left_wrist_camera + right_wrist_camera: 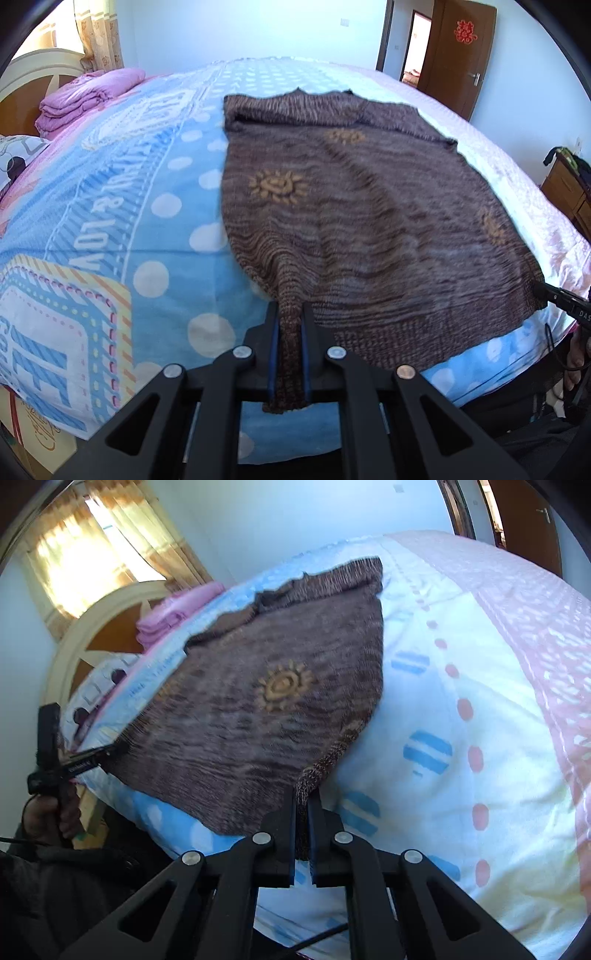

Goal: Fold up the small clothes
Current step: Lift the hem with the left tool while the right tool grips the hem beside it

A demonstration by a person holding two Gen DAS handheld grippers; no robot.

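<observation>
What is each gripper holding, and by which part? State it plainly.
Both hold the brown knit sweater. The left gripper pinches its near hem at one bottom corner; the right gripper pinches the other bottom corner.

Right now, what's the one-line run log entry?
stage: hem grasped | left claw: shut on brown sweater | right claw: shut on brown sweater | garment: spread on bed, unfolded

the quilt bears upside-down white letters reading "& lov". the door carries a red double-happiness sign. the right gripper shows "das".
</observation>
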